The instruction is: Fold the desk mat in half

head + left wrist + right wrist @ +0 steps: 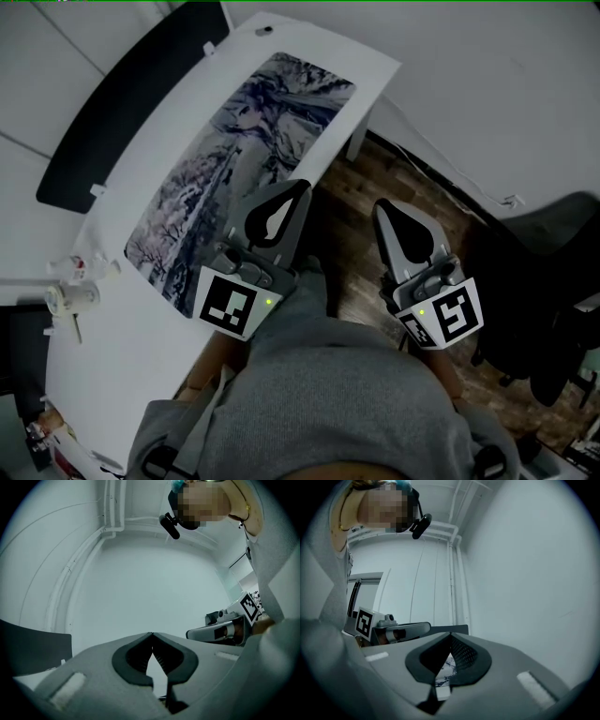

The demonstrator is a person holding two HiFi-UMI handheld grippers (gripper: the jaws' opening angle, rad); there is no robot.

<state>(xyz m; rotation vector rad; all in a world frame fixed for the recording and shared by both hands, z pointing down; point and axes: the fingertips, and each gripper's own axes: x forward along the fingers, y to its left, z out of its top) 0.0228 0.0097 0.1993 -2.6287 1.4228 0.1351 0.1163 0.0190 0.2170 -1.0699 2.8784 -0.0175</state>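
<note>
The desk mat (234,169), printed in blue, white and black, lies flat and unfolded on the white table (112,206). In the head view my left gripper (300,187) is close to my body, its tip over the mat's near long edge, jaws shut with nothing in them. My right gripper (380,208) is off the table above the wooden floor, also shut and empty. The left gripper view (151,633) looks up at a bare wall, with the right gripper (220,632) beside it. Below the closed tips of the right gripper (450,633), a sliver of the mat (446,665) shows.
A black panel (122,103) runs along the table's far side. Small items, one a white bottle (70,298), lie at the table's left end. A table leg (358,145) stands by the wooden floor (375,178). A black chair (553,281) is at the right.
</note>
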